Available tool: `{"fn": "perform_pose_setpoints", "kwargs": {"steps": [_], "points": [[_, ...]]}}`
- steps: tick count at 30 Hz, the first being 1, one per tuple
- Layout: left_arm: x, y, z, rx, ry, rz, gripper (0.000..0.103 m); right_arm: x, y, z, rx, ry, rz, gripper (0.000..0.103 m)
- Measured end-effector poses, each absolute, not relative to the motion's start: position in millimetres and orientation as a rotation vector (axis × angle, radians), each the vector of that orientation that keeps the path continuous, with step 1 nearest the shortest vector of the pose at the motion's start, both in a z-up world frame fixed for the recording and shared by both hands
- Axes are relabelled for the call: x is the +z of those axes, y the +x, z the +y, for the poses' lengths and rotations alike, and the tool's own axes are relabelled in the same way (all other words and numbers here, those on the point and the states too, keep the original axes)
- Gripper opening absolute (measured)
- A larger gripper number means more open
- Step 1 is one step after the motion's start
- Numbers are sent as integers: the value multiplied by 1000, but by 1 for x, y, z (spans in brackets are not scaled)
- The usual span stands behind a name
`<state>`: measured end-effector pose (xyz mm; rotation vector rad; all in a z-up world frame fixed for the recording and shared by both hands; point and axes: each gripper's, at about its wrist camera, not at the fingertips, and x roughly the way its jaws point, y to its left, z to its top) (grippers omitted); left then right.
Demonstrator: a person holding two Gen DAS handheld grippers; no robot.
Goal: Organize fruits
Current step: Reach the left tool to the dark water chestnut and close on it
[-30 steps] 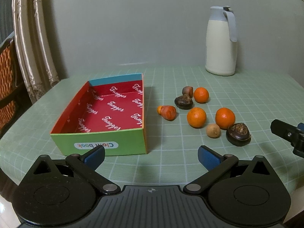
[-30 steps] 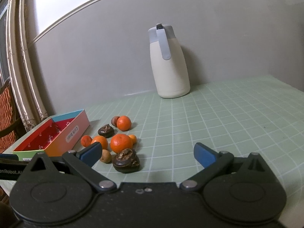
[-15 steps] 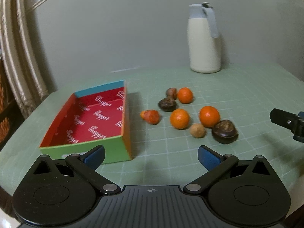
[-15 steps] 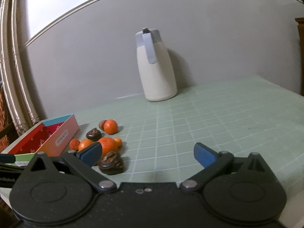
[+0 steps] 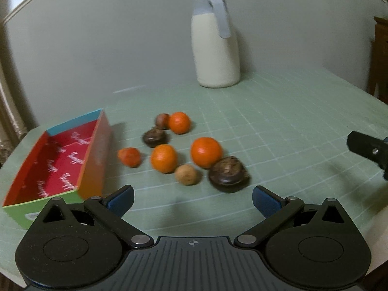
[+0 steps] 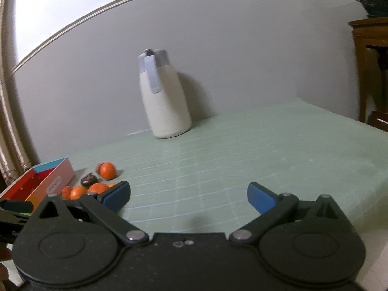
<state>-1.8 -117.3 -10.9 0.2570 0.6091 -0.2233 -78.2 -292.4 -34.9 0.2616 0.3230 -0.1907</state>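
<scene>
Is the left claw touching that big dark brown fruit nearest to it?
Apart. In the left wrist view, green tablecloth shows between the dark brown fruit and the open left claw.

A green gridded table (image 5: 278,126) carries a red box (image 5: 58,160), scattered fruits (image 5: 206,152) and a white jug (image 5: 215,46).

We saw grey wall (image 6: 242,48) with moulding, green gridded tablecloth (image 6: 266,145), wooden furniture (image 6: 368,48) at right.
</scene>
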Motion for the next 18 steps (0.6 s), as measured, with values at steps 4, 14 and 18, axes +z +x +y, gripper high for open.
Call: {"fn": "perform_pose_setpoints", "kwargs": {"steps": [4,14,18], "points": [[-16,2,-133,-228,267,608,103,-36,-86,-303,-226,272,315,103],[-31,10,-149,-187,253,601,103,-39,-100,-322,-264,295,307,103],[-36,11,-149,-163,224,592,103,-39,-99,-324,-265,303,308,103]]}}
